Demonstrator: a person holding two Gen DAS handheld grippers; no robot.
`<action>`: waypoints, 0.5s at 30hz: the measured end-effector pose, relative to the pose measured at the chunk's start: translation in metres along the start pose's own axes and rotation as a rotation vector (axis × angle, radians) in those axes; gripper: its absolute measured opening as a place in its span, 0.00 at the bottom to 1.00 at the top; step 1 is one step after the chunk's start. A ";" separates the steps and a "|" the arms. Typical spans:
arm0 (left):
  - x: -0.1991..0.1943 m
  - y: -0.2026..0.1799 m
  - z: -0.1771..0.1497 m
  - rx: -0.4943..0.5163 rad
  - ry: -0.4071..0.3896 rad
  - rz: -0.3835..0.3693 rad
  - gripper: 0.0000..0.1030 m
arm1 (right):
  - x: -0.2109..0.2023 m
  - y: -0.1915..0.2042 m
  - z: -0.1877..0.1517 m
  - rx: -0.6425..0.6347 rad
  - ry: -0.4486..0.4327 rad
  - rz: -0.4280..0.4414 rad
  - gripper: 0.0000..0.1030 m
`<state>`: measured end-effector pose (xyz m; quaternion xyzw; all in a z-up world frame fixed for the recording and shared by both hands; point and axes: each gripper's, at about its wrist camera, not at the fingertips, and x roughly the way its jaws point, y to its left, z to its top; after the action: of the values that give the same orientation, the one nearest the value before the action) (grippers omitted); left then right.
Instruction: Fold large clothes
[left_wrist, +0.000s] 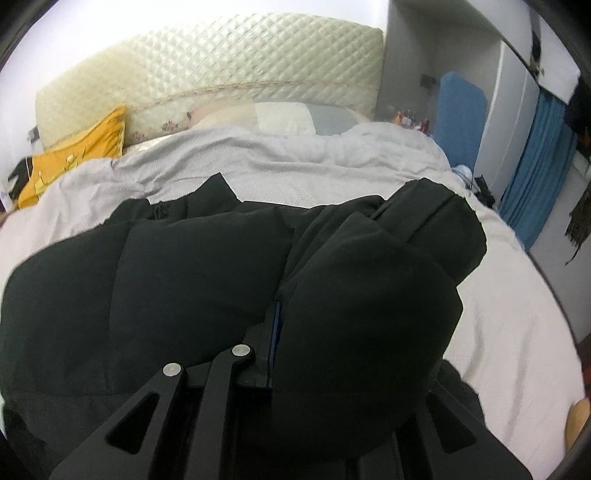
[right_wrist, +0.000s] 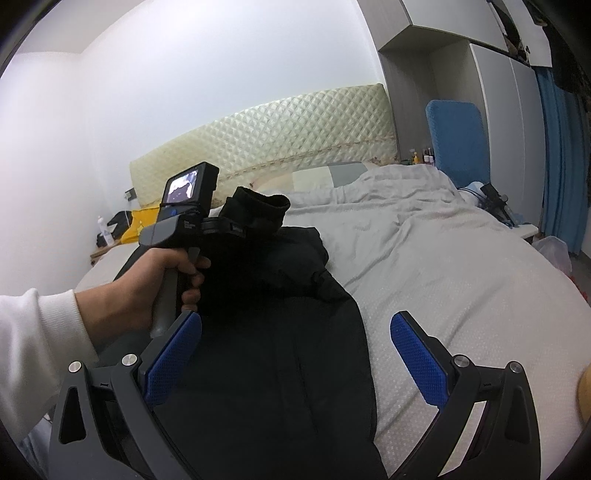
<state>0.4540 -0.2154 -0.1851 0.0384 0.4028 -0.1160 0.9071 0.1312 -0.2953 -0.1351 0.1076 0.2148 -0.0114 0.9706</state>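
Left gripper (right_wrist: 255, 221) pinches a black cuff (right_wrist: 264, 210) of the jacket (right_wrist: 266, 369) lying on the bed (right_wrist: 461, 288). Right gripper (right_wrist: 295, 354) spread wide above jacket, holding nothing.

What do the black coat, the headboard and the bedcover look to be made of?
Black coat: matte woven shell, likely padded; it bulges in puffy stitched sections. Headboard: cream upholstery, faux leather or glossy fabric, with a diamond-quilted sheen. Bedcover: pale grey cloth, probably cotton; dull, wrinkled, finely dotted texture.
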 end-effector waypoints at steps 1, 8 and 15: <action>-0.001 0.001 0.000 0.004 0.004 0.001 0.15 | 0.000 0.000 0.000 0.001 0.000 0.000 1.00; -0.039 0.013 -0.010 -0.008 -0.020 -0.029 0.69 | -0.001 -0.002 0.000 0.003 -0.005 -0.003 1.00; -0.106 0.048 -0.009 -0.043 -0.104 -0.059 0.71 | -0.005 0.004 0.008 0.016 -0.025 0.008 1.00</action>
<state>0.3902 -0.1484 -0.1143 0.0009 0.3585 -0.1360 0.9236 0.1300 -0.2931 -0.1245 0.1162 0.2022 -0.0105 0.9724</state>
